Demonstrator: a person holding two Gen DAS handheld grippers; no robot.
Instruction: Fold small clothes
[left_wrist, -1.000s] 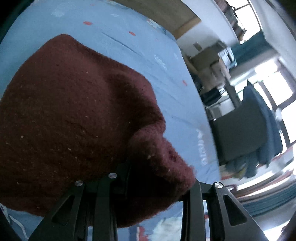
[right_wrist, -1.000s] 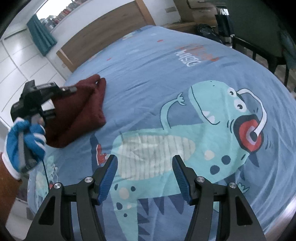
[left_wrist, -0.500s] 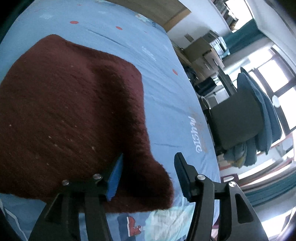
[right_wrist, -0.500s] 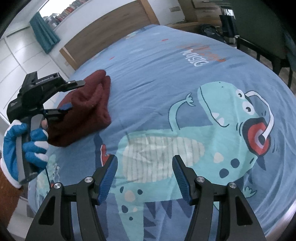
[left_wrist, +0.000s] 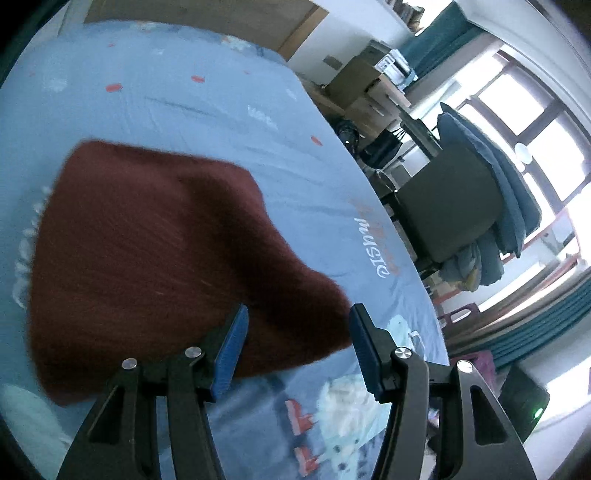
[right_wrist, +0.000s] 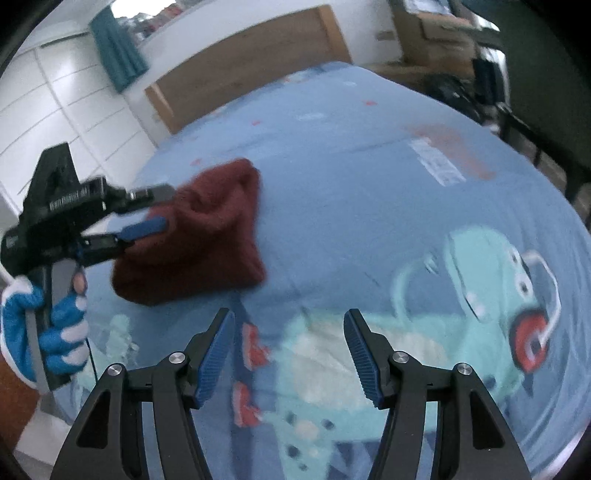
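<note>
**Left wrist view: garment released, fold likely complete**

Left gripper (left_wrist: 297, 345) now stands with jaws apart; a second ago it was clamped on the maroon knit garment (left_wrist: 155, 251). Nothing sits between the pads. The garment lies bunched on the blue bedsheet (right_wrist: 369, 177), left of the dinosaur print (right_wrist: 491, 273). Right gripper (right_wrist: 289, 352) hangs apart and empty over the near sheet. Judgement: one fold laid down; next is squaring it up or fetching another piece.

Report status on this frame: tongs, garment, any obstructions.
Left tongs open, clear of the cloth. Right tongs open, empty, over the dinosaur bedsheet. Maroon knit garment lies folded on the sheet. Nothing in the way.
</note>
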